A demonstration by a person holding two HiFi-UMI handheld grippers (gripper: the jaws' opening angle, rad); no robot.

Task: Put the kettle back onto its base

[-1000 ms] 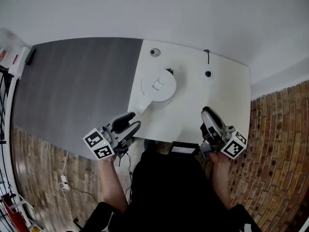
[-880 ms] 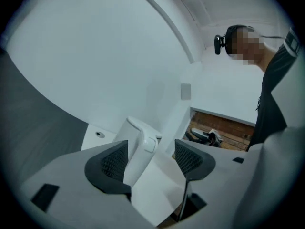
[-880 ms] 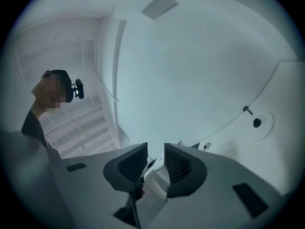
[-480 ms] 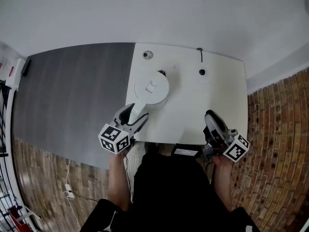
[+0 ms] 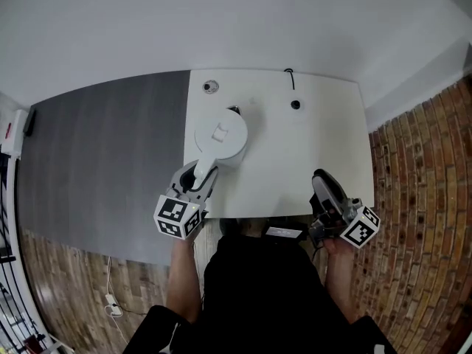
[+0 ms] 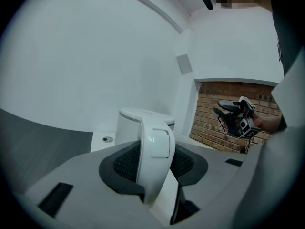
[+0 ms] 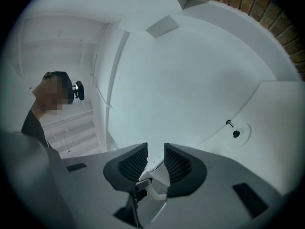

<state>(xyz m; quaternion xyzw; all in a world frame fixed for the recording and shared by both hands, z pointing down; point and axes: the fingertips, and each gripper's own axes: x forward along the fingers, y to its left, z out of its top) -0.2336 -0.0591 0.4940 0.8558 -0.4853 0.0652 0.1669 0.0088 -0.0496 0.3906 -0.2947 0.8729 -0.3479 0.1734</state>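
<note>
Two ribbed pads (image 6: 125, 162) of the left gripper (image 5: 198, 177) are flanking the white handle (image 6: 155, 144) of the kettle (image 5: 221, 133), one on each side. The jaws have just been closing with the handle between them. In the left gripper view no gap is showing between pad and handle, so they seem to be pressing on it, though the wide-angle picture is leaving that a little uncertain. This gripper is reaching in from the table's near left corner, its marker cube hanging just off the edge.

The kettle is standing upright, lid on, on the left part of the white table (image 5: 332, 153). Its base (image 5: 295, 104), a pale disc with a dark centre, is lying well apart from it towards the far edge. A dark cord (image 5: 288, 73) is running off behind the base. A small round fitting (image 5: 210, 86) is sitting near the far left corner, just beyond the kettle.

The right gripper (image 7: 156, 162) is hovering at the table's near right edge. Its jaws are standing a narrow slit apart and are gripping nothing. It is pointing across the table, with the base showing ahead and to its right.
</note>
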